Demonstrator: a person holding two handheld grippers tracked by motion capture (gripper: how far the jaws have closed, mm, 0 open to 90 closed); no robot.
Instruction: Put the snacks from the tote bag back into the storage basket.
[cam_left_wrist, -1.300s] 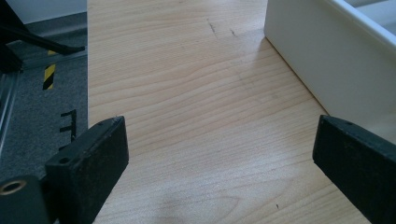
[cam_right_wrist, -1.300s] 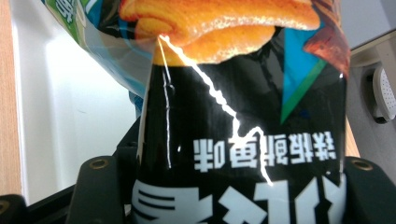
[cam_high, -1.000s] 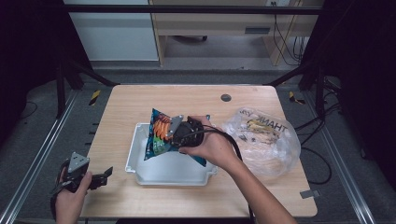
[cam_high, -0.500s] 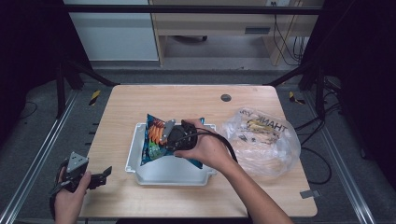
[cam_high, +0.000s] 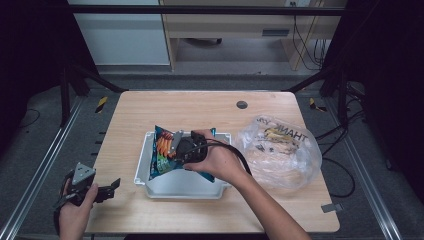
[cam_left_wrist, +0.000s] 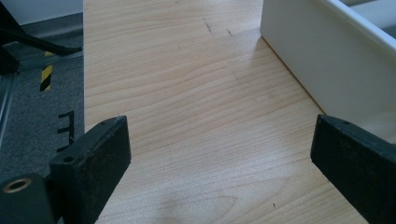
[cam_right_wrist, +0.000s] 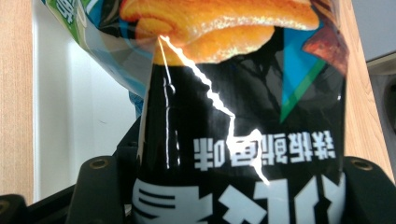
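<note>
A blue, black and orange snack bag (cam_high: 162, 152) hangs tilted over the white bin (cam_high: 185, 187), and my right gripper (cam_high: 176, 150) is shut on it. In the right gripper view the glossy bag (cam_right_wrist: 243, 116) covers the space between both jaws, with the bin's white inside (cam_right_wrist: 84, 116) behind it. My left gripper (cam_high: 111, 189) rests at the table's front left edge, open and with nothing in it. In the left gripper view its jaws (cam_left_wrist: 219, 154) stand wide over bare wood, and the bin's outer wall (cam_left_wrist: 327, 60) is at the right.
A clear plastic bag (cam_high: 282, 150) with printed lettering and goods inside lies right of the bin. A round cable hole (cam_high: 242, 104) sits in the far part of the wooden table (cam_high: 200, 107). Metal frame rails run along both sides.
My right hand has carried the snack bag a little to the left over the bin. The left gripper has stayed where it was.
</note>
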